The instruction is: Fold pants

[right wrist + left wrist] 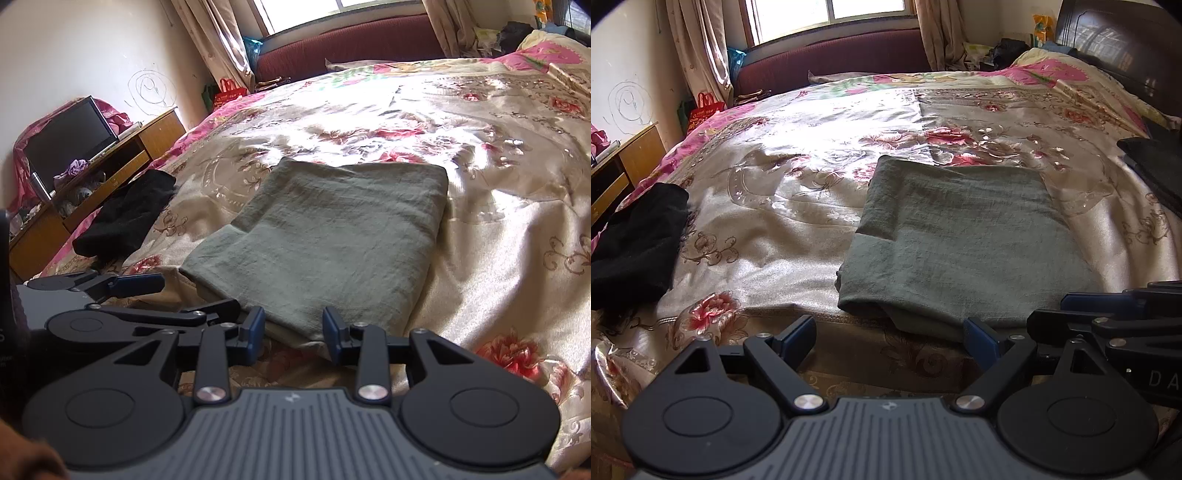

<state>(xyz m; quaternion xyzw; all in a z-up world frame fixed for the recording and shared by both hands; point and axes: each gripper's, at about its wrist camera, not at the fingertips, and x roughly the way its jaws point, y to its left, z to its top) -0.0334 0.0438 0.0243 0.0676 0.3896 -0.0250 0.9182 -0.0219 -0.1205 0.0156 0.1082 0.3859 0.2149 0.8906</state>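
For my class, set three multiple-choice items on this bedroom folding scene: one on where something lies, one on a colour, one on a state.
1. Where does the black garment lie relative to the folded pants?
A. to their left on the bed
B. on top of them
C. under them

2. What colour are the folded pants?
A. red
B. grey-green
C. white

3. How do the jaws of the left gripper stand?
A. clamped on the pants
B. open, holding nothing
C. shut on the bedspread

Answers:
1 A: it lies apart, near the bed's left edge.
2 B: the cloth is a muted grey-green against the floral bedspread.
3 B: its fingers stand wide apart, with only bedspread between them.
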